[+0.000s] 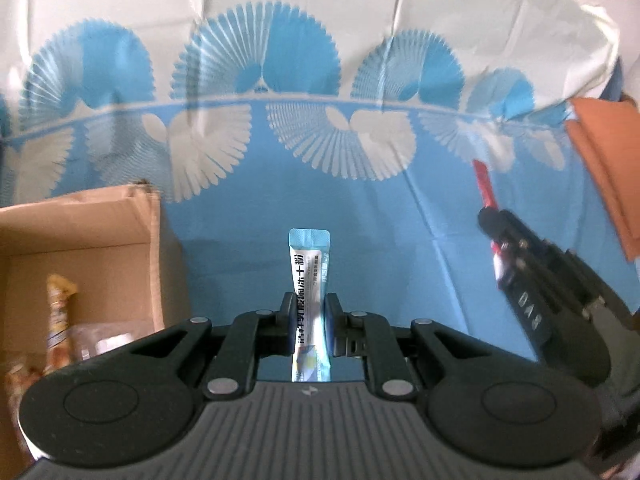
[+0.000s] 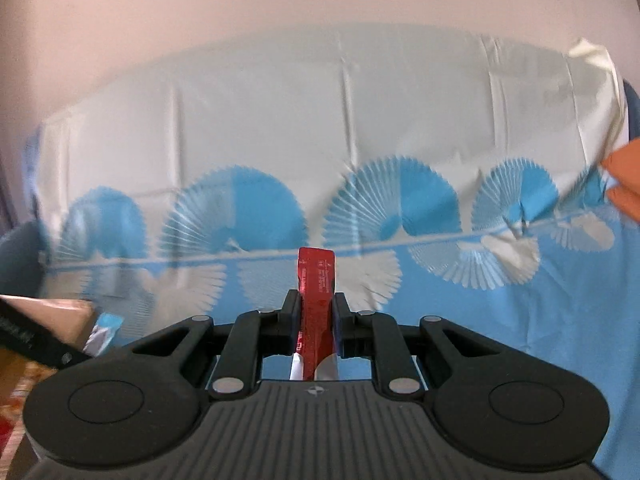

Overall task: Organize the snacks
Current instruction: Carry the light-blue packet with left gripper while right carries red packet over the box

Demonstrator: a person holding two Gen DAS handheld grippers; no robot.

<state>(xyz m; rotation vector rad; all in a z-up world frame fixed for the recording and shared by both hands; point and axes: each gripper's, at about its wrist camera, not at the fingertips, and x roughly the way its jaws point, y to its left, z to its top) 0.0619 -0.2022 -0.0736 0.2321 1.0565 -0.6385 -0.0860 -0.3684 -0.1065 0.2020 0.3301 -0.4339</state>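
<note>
My left gripper (image 1: 307, 300) is shut on a light blue stick sachet (image 1: 307, 264) with black lettering, which stands up between the pads above the blue and white cloth (image 1: 360, 208). To its left an open cardboard box (image 1: 80, 240) holds several snack packets (image 1: 60, 320). My right gripper (image 2: 316, 299) is shut on a red stick sachet (image 2: 316, 276), also upright between its pads. In the left wrist view the right gripper (image 1: 486, 210) comes in from the right with the red sachet (image 1: 484, 184) sticking out of it. The blue sachet's tip (image 2: 106, 330) shows at the right wrist view's lower left.
An orange folded cloth or packet (image 1: 604, 160) lies at the right edge of the table, also seen at the right of the right wrist view as an orange shape (image 2: 626, 184). The cloth (image 2: 320, 140) is creased and hangs over the far edge. The box's corner (image 2: 60, 312) sits lower left.
</note>
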